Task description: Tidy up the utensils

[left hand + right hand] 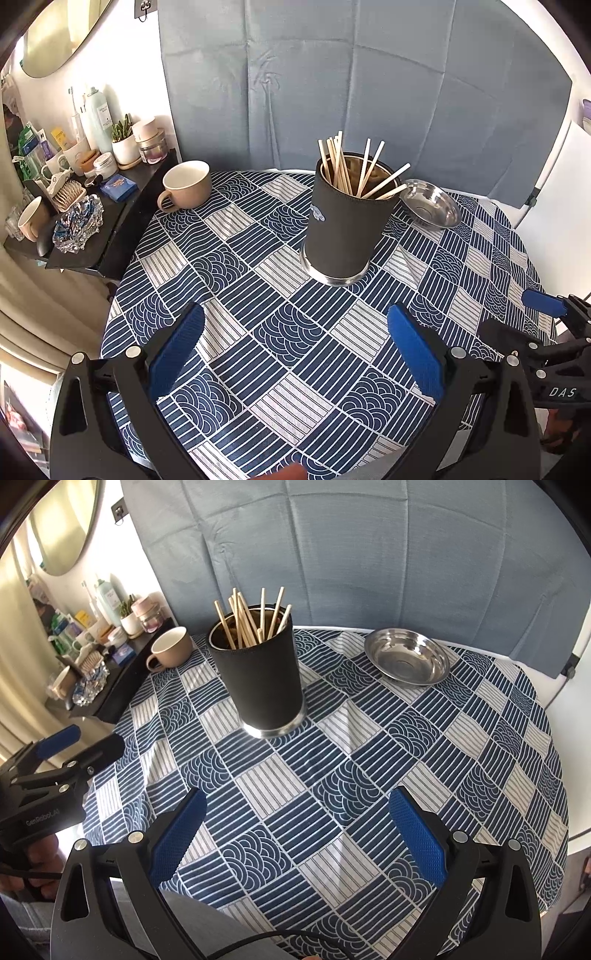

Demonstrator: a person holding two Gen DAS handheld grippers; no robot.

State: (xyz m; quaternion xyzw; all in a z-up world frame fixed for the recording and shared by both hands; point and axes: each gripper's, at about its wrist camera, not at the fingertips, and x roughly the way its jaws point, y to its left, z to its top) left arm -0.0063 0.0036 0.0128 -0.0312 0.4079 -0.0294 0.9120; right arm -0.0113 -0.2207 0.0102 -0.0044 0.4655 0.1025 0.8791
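A: What is seen across the table, from left to right?

B: At about ten o'clock on the patterned tablecloth [332,760] a beige mug [170,647] is set, handle toward the near edge. Near twelve o'clock a black holder [258,672] stands upright on a metal base, and a bundle of wooden chopsticks [251,618] is held inside it, the tips fanned above the rim. At about one o'clock a steel dish [406,656] is placed, nothing lying in it; in the left wrist view it appears just behind the holder's right side.

A: How are the grippers held?

B: The left gripper [295,343] is kept at six o'clock over the cloth, its blue pads [177,350] spread wide, and nothing is gripped. The right gripper [295,827] is likewise held at six o'clock, jaws spread wide, nothing between them. Each is glimpsed at the edge of the other's view.

A: And beyond the table?

B: A dark shelf [110,229] crowded with jars and bottles is seen at nine o'clock, and a grey-blue cloth backdrop [369,554] is hung behind.
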